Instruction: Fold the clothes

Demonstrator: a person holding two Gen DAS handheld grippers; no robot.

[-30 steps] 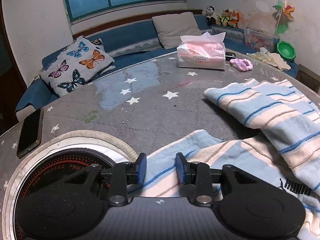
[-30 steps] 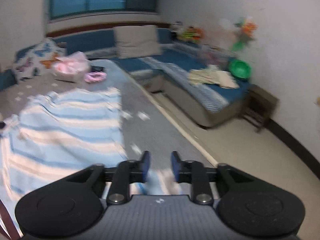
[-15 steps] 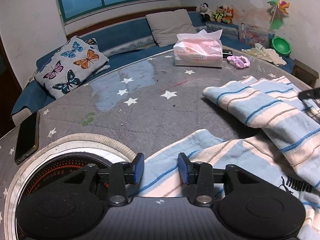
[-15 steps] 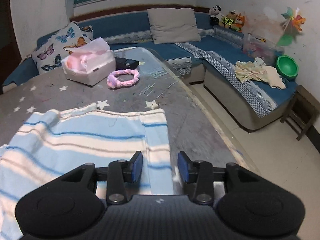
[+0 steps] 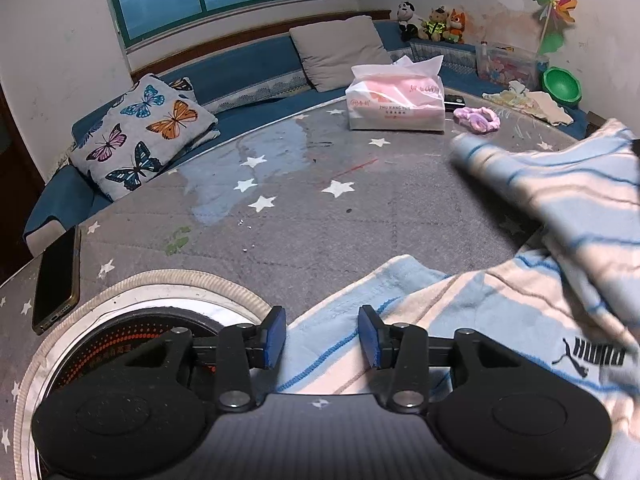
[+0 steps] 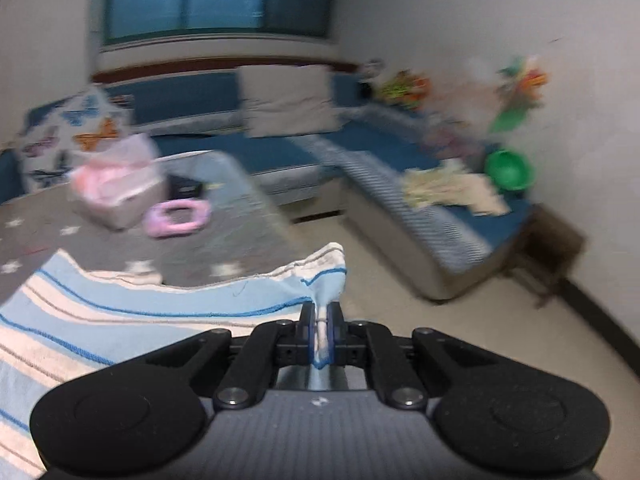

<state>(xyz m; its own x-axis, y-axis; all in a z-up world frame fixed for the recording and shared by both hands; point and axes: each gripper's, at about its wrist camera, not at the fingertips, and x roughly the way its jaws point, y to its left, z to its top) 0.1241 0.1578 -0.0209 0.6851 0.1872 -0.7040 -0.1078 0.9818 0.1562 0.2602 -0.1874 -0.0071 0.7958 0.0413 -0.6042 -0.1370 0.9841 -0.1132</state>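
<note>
- Pinching only a thin corner of the striped shirt [image 6: 120, 320] in my right tool [image 6: 320, 332], I judge it could slip free if I pull quickly; that view is blurred.
- My left tool [image 5: 322, 334] stands wide over the sleeve at lower centre, holding nothing, so the lower layer could drag across the bench [image 5: 280, 240].
- Light blue and cream stripes, rumpled, one side raised at right of frame.
</note>
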